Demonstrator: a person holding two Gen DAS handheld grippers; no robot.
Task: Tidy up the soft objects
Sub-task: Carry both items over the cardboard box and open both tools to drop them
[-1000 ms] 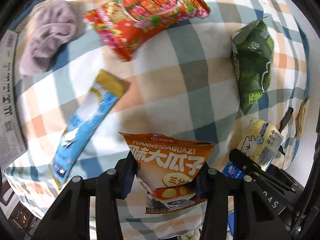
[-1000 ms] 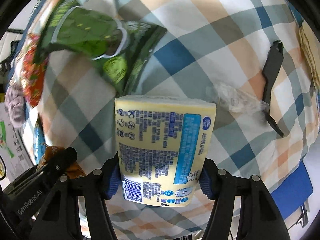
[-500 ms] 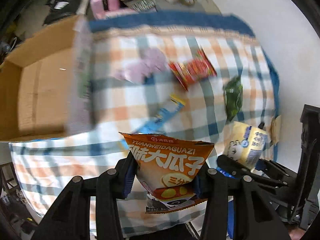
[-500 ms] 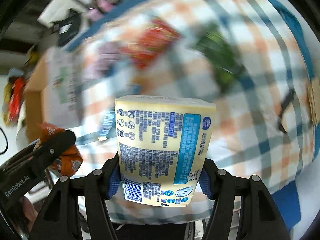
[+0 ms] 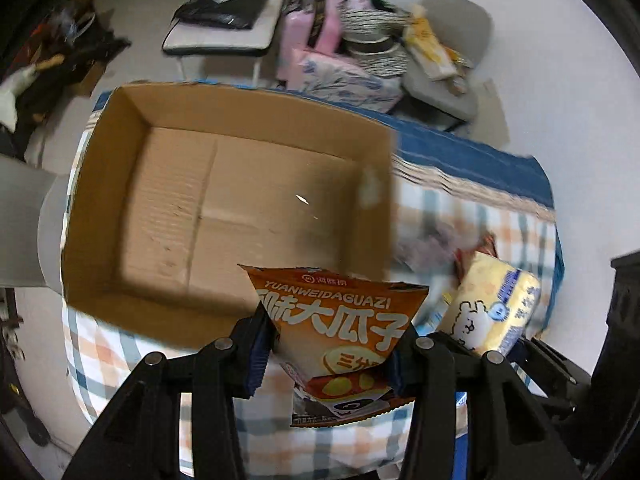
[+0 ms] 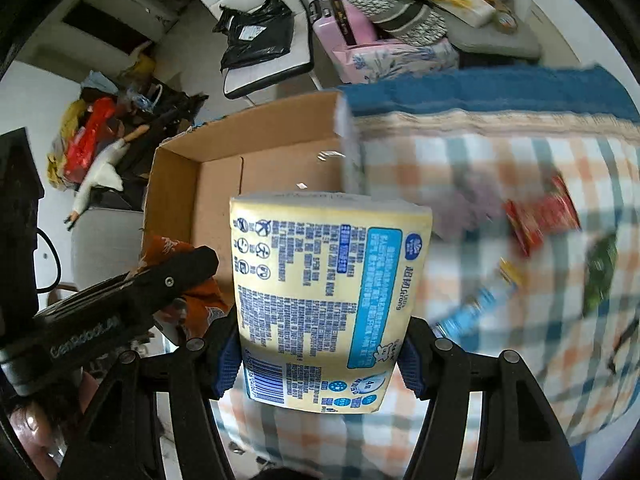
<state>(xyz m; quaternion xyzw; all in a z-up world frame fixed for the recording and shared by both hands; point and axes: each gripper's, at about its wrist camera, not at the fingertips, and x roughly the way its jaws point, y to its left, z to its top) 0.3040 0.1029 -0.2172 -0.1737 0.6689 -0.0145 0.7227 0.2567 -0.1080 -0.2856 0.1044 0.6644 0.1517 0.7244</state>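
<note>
bright even daylight, heavy fisheye bending with dark corners, motion blur across the checked cloth [image 6: 500, 168]

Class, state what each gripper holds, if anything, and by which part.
Left gripper: orange sunflower-seed packet, gripped at its lower sides. Right gripper: yellow tissue pack, gripped at its lower sides.

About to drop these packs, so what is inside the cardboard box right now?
The cardboard box shows only bare brown floor and walls, apart from a tiny pale scrap. The orange snack bag in the left gripper hides its near right corner, so that part cannot be checked.
</note>
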